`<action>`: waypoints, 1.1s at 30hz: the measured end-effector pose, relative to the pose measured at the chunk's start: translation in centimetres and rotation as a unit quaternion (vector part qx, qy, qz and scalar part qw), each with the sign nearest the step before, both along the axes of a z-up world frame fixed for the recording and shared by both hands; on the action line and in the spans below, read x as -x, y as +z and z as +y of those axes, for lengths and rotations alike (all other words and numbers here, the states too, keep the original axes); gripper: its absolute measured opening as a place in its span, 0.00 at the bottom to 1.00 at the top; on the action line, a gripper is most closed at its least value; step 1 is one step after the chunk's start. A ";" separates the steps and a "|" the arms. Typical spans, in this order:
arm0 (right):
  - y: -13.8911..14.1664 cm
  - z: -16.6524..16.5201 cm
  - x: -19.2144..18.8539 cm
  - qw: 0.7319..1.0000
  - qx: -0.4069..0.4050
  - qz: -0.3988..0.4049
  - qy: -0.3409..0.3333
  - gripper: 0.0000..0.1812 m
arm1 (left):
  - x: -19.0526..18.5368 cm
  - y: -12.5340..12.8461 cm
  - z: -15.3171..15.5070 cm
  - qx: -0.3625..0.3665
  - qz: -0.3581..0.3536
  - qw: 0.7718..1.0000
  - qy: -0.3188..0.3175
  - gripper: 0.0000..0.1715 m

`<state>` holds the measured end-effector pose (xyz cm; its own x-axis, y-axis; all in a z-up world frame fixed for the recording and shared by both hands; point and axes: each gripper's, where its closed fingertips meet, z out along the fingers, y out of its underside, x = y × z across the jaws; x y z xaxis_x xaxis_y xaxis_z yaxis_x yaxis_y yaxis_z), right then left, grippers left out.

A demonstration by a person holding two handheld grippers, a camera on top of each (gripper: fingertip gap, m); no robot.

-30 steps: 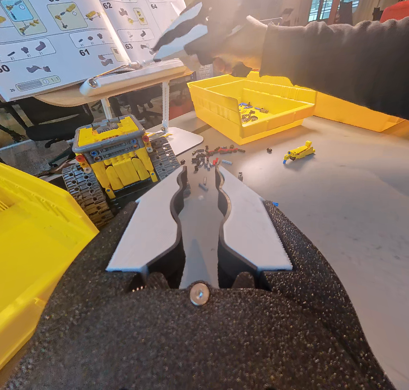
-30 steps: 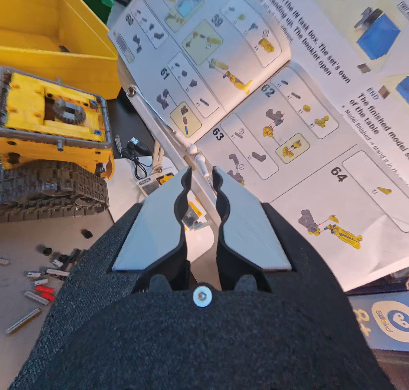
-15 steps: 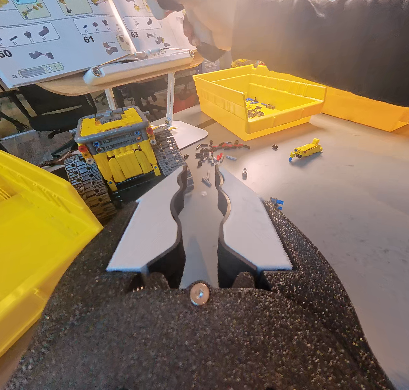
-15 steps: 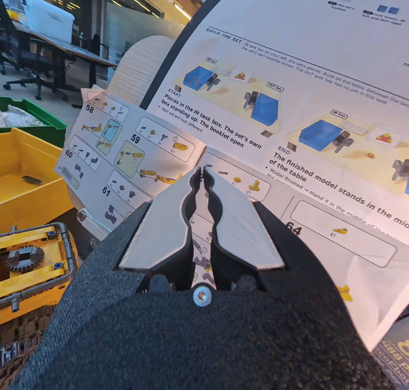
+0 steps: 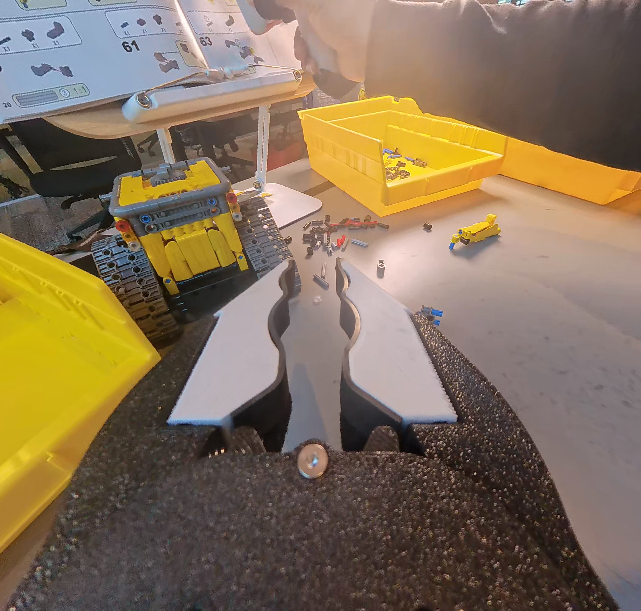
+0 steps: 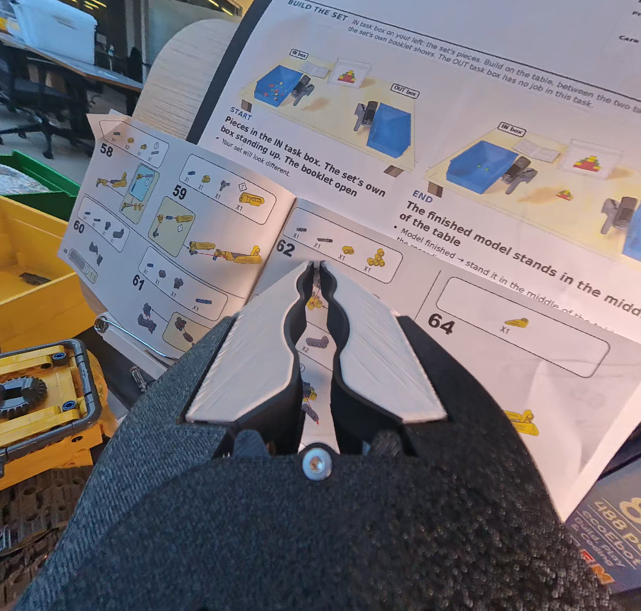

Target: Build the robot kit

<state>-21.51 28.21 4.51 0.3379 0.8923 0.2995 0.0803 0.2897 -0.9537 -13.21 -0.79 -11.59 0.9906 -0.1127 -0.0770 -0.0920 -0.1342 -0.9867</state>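
- Jaws of your left gripper (image 5: 314, 268) stand apart with nothing between them, low over the grey table (image 5: 520, 369).
- Jaws of your right gripper (image 6: 316, 264) are pressed nearly together at the tips, against the right-hand page of the open instruction booklet (image 6: 194, 233); whether they pinch the paper, you cannot tell from either view.
- Just ahead of your left fingertips lie a small dark pin (image 5: 321, 280) and a clear stud (image 5: 316, 299), both apart from the fingers.
- Beyond them sits a scatter of black, red and grey pins (image 5: 338, 233) on the table.
- Just left of your left gripper stands the yellow tracked model (image 5: 180, 233), upright on its grey treads.
- A small yellow sub-assembly (image 5: 477, 233) lies well to the right, alone on the table.
- A yellow parts bin (image 5: 347, 164) stands behind the scatter, with a few loose pieces inside; a second yellow bin (image 5: 52, 369) fills the near left edge.
- The booklet rests on a white stand (image 5: 215, 91) above the model.
- Behind the booklet, in the right wrist view, hangs a large printed sheet (image 6: 451, 126) with pictures of blue boxes.
- Your right arm's dark sleeve (image 5: 503, 67) crosses the top of the left wrist view.
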 end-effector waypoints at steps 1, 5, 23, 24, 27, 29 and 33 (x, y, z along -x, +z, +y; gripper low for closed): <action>0.0 0.0 0.0 1.000 -0.001 0.000 0.001 0.02 | 0.0 0.0 0.0 0.000 0.000 1.000 0.000 0.13; 0.2 0.0 -0.3 1.000 -0.004 0.006 0.002 0.02 | 0.2 -0.1 0.0 0.002 -0.001 1.000 0.003 0.13; 0.6 1.4 -1.6 0.999 -0.005 0.018 -0.026 0.05 | -0.2 -0.6 0.1 0.012 -0.002 1.000 -0.003 0.13; 0.6 1.6 -1.7 0.999 -0.002 0.018 -0.030 0.05 | -0.2 -0.6 0.1 0.012 -0.001 1.000 -0.004 0.13; 0.4 2.0 -1.8 0.999 0.005 0.015 -0.031 0.05 | -0.3 -0.6 0.1 0.013 0.002 1.000 -0.005 0.13; 0.4 1.9 -2.0 1.000 0.005 0.013 -0.028 0.06 | -0.4 -0.6 0.1 0.013 0.003 1.000 -0.005 0.13; 1.4 0.2 -3.4 0.999 0.014 0.045 -0.009 0.07 | -0.4 -0.6 0.2 0.014 0.003 1.000 -0.004 0.13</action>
